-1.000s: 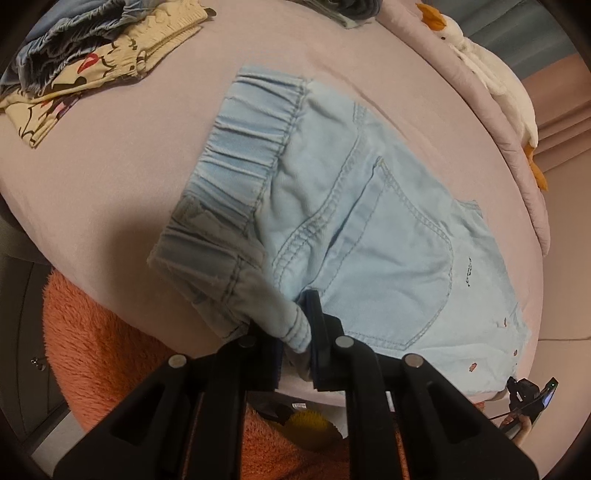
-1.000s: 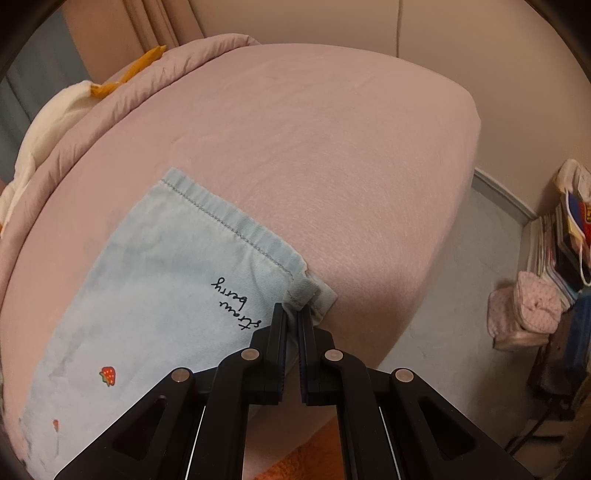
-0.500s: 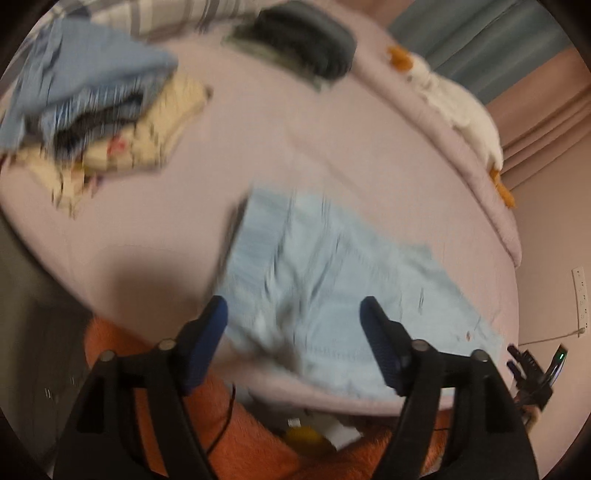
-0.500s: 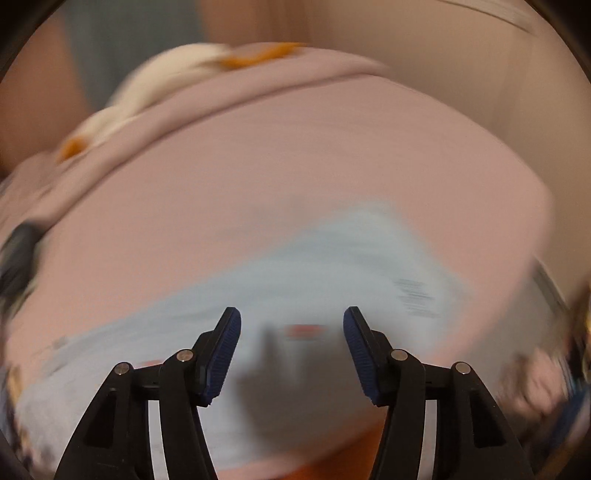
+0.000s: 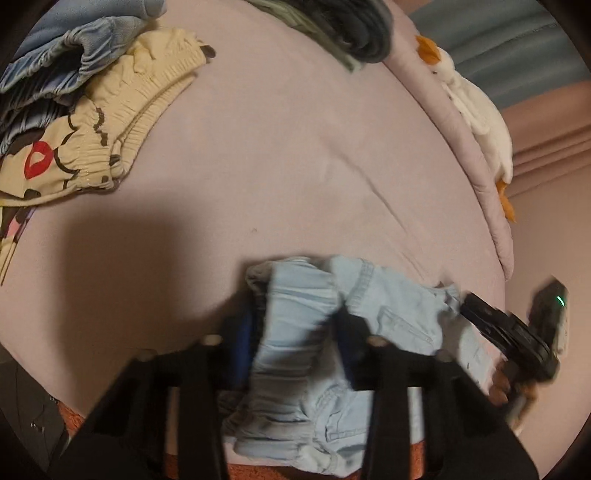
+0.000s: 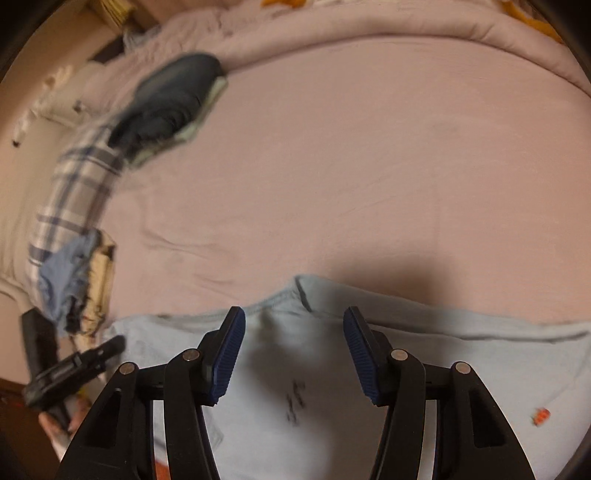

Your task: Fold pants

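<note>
Left wrist view. Left gripper (image 5: 295, 332) — black fingers with blue pads, set wide around the gathered waistband of the pants (image 5: 303, 354); whether the pads press the cloth cannot be told through the blur. Pants: pale blue denim, soft and bunched, stitched seams, lying at the near edge of the bed (image 5: 288, 147). Bed sheet: dusty pink, smooth with a few shallow creases, broad bare stretch beyond the pants. Far left: stack of folded clothes (image 5: 92, 92), cream print with elastic ruching under blue denim. Far edge: dark folded garment (image 5: 354, 33). Right edge: rolled pink duvet with a white plush goose (image 5: 476, 107).

Right wrist view. Right gripper (image 6: 293, 354) — released, ribbed blue pads well apart, hovering over flat pale denim (image 6: 424, 369) bearing small dark script and a red motif. Hem edge runs across just beyond the fingertips; open pink sheet beyond it. Left: plaid cloth (image 6: 74, 184), blurred.
</note>
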A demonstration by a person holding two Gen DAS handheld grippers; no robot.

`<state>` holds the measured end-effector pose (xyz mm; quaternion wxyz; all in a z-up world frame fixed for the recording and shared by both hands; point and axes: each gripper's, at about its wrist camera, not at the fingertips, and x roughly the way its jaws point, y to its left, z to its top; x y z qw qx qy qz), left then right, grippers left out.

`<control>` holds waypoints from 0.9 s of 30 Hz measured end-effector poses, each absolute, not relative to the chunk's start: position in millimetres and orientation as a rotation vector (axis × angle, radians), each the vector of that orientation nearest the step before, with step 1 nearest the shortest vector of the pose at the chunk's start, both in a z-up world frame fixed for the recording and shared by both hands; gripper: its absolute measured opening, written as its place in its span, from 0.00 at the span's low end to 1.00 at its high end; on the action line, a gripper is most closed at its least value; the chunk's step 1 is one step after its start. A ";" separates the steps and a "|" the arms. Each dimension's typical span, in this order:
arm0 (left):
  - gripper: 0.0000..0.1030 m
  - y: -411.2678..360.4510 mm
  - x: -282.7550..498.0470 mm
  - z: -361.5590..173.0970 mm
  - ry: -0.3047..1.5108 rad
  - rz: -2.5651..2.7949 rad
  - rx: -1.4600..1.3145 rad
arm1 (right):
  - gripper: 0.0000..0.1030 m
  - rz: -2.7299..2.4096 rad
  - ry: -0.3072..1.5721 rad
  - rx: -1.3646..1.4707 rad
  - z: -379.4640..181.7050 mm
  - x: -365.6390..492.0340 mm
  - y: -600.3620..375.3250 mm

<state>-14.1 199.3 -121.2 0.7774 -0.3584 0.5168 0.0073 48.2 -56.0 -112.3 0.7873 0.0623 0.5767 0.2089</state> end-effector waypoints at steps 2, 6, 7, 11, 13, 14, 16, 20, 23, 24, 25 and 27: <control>0.28 198.4 -22.0 -117.8 1.116 0.008 -0.771 | 0.52 0.456 1.272 0.116 -120.7 48.9 -46.3; 0.26 185.9 -36.4 -107.3 1.101 0.015 -0.679 | 0.10 0.456 1.275 0.100 -120.3 48.5 -48.0; 0.26 183.3 -34.7 -105.5 1.097 0.017 -0.665 | 0.10 0.455 1.245 0.100 -113.0 45.9 -49.5; 0.27 185.8 -25.5 -113.6 1.104 0.044 -0.649 | 0.07 0.448 1.157 0.113 -84.9 41.3 -57.7; 0.29 186.0 -18.6 -119.6 1.111 0.065 -0.639 | 0.07 0.433 1.158 0.089 -88.8 47.3 -47.6; 0.30 185.8 -15.8 -122.3 1.114 0.075 -0.623 | 0.07 0.419 1.169 0.072 -95.3 50.5 -41.0; 0.33 186.5 -14.2 -125.8 1.116 0.085 -0.616 | 0.07 0.392 1.198 0.028 -111.8 57.0 -35.0; 0.35 188.1 -13.4 -128.2 1.111 0.093 -0.619 | 0.06 0.356 1.211 0.011 -130.9 60.3 -36.2; 0.36 187.6 -13.2 -129.6 1.106 0.098 -0.618 | 0.06 0.341 1.200 -0.003 -130.2 58.0 -32.7; 0.37 187.2 -12.7 -130.1 1.105 0.103 -0.617 | 0.06 0.339 1.194 -0.006 -130.5 57.7 -30.9; 0.37 186.7 -13.8 -130.0 1.106 0.107 -0.614 | 0.06 0.338 1.191 -0.007 -130.9 57.1 -35.3; 0.37 184.0 -15.0 -129.4 1.105 0.119 -0.602 | 0.06 0.338 1.188 -0.004 -131.0 56.8 -34.6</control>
